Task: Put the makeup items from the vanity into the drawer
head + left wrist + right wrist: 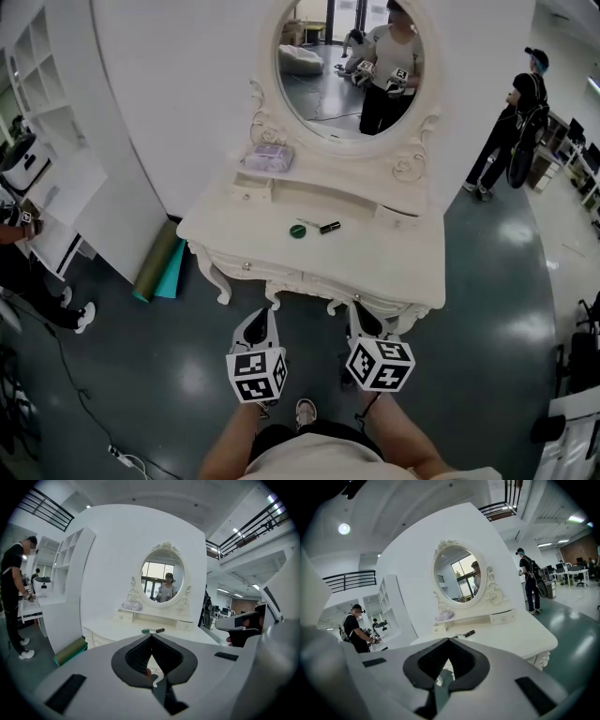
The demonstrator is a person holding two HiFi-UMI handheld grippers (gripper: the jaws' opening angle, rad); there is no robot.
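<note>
Head view showing left gripper (268, 313) and right gripper (362, 315), both shut on nothing, hanging short of the vanity (398, 274), green compact (297, 231) and crosswise-lying dark tube (329, 227) sitting ahead between them, compact nearer left.

Head view looks steeply down; both gripper views face the vanity (375, 253).

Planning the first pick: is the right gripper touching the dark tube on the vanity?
Apart. Head view: the right gripper hangs at the vanity's front edge, the dark tube lies mid-tabletop, bare white top between them.
</note>
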